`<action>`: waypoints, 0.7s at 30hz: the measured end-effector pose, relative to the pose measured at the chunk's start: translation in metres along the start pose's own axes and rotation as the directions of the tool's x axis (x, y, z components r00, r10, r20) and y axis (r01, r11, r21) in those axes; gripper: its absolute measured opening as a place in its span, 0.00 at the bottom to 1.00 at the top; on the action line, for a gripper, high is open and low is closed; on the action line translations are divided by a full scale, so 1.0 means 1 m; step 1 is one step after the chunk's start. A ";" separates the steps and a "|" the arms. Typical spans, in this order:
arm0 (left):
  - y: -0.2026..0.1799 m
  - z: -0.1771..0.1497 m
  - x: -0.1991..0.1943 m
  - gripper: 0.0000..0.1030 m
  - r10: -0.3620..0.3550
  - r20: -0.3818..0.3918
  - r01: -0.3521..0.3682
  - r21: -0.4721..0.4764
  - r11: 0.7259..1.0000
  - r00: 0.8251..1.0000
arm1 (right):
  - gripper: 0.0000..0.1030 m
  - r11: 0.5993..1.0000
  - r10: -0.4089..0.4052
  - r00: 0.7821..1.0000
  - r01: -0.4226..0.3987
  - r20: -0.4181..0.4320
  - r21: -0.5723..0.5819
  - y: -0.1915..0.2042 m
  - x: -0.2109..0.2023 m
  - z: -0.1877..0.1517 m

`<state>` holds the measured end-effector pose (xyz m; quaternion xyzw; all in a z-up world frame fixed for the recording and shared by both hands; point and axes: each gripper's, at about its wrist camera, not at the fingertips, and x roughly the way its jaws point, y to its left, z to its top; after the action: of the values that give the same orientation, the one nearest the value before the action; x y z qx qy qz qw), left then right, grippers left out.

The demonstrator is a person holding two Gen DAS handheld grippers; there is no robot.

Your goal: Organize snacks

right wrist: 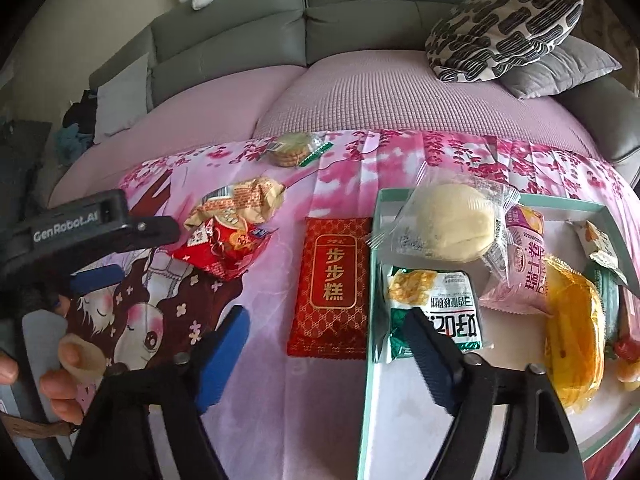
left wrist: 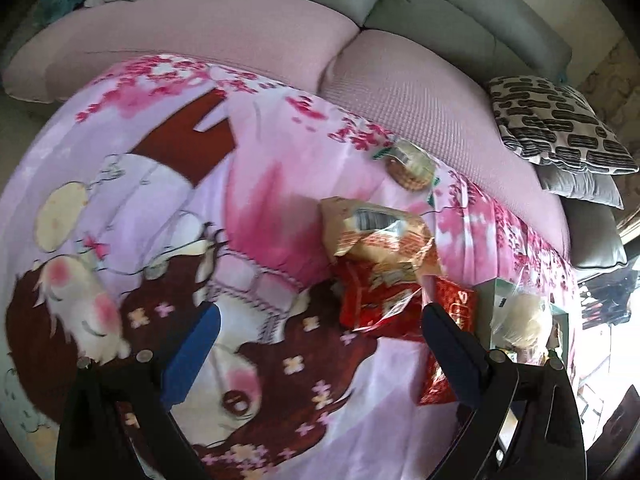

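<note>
While both tools, right tool [right wrist: 328, 344] and left tool [left wrist: 316, 344], stand open and empty, the tray [right wrist: 370, 320] holds several snacks. Left on the surface: red packet [right wrist: 330, 286] beside the tray, crumpled red wrapper [right wrist: 220, 250], tan wrapper [right wrist: 244, 198], and farthest, biscuit pack [right wrist: 292, 150]. Roughly half sorted.

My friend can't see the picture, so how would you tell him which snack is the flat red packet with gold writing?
Find the green-rimmed tray on the pink cartoon blanket. Just outside the tray's left edge, the red packet lies flat on the blanket, apart from the other loose snacks. The crumpled red wrapper further left is bunched up, but this one is smooth, rectangular and has three big gold characters in a frame.
</note>
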<state>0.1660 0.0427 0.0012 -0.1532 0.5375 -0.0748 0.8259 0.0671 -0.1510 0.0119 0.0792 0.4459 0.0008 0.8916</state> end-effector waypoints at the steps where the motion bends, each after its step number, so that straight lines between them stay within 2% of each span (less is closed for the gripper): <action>1: -0.002 0.001 0.004 0.96 -0.006 -0.007 0.006 0.001 1.000 1.000 | 0.78 1.000 0.001 1.000 -0.001 0.000 0.000 0.000 0.000 0.000; 2: -0.004 0.002 0.007 0.95 -0.017 -0.013 0.017 0.000 1.000 1.000 | 0.78 1.000 0.002 1.000 -0.002 0.000 -0.001 0.000 0.000 0.000; 5: -0.012 0.004 0.017 0.84 -0.060 -0.022 0.060 -0.010 0.998 0.998 | 0.77 1.000 0.005 1.000 -0.005 -0.003 -0.003 -0.001 0.000 -0.001; 12: -0.020 0.005 0.030 0.49 -0.145 -0.040 0.144 -0.018 0.989 0.989 | 0.73 1.000 -0.002 1.000 0.002 -0.005 -0.005 -0.002 0.000 0.000; 16: -0.019 0.002 0.030 0.47 -0.128 -0.050 0.127 -0.026 0.992 0.990 | 0.65 1.000 0.008 1.000 -0.008 -0.006 -0.008 0.000 0.001 0.001; 21: -0.015 0.001 0.026 0.47 -0.102 -0.055 0.101 -0.026 0.995 0.993 | 0.65 0.999 0.036 0.999 -0.037 -0.028 -0.020 0.007 0.009 0.004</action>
<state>0.1777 0.0216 -0.0158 -0.1877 0.5531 -0.1146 0.8036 0.0763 -0.1439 0.0086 0.0782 0.4566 0.0226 0.8860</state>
